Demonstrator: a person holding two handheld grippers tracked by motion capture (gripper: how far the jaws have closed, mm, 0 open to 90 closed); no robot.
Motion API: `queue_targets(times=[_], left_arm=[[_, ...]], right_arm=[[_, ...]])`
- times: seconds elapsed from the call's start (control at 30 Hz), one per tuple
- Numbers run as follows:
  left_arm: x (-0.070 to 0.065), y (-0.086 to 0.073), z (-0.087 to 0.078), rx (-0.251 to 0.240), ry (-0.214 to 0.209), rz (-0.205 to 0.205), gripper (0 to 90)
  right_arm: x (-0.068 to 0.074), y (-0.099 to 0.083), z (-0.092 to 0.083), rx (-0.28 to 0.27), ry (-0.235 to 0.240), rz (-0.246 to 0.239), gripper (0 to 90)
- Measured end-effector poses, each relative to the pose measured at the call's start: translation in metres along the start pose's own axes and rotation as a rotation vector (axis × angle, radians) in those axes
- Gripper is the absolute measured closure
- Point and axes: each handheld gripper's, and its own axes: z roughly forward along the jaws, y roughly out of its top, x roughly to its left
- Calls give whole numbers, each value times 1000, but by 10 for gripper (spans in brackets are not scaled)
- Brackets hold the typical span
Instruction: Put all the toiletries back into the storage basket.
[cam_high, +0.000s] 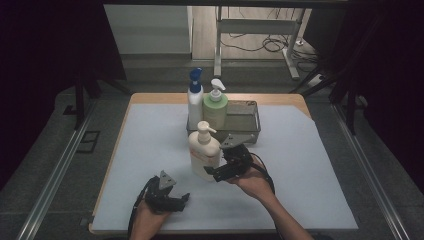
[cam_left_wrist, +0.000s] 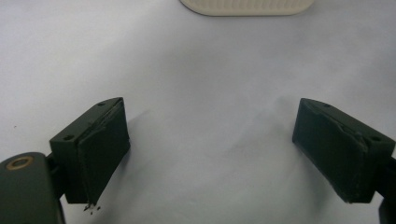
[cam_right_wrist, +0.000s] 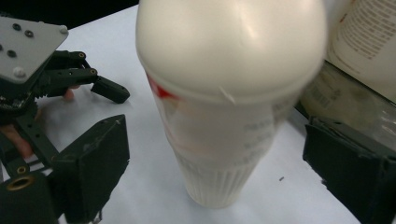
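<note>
Bottle: cream pump bottle (cam_high: 204, 156) is stood upright on the worktop (cam_high: 310, 165), between the spread, untouching pads of the right claw (cam_high: 223, 169).
Left claw (cam_high: 175, 200): spread, empty, farther off.

My high cam sits above the near edge, looking fwd and down over the whole white table (cam_high: 300, 165). Left gripper cam looks low across the mat, close in. Right gripper cam is right up against the cream pump bottle (cam_right_wrist: 224, 116); all three views share that bottle.
</note>
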Motion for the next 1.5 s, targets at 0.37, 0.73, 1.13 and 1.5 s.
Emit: queue_targets(times=[0.37, 0.73, 1.13, 1.5], left_arm=[[0, 0, 0, 0, 0, 0, 106], [0, 0, 0, 0, -1, 0, 106], [0, 0, 0, 0, -1, 0, 106], [0, 0, 0, 0, 0, 0, 106]], right_arm=[[7, 13, 13, -13, -30, -13, 167], [7, 20, 20, -32, -43, -8, 289], [4, 21, 22, -46, -36, 14, 351], [9, 26, 14, -49, -29, 7, 364]])
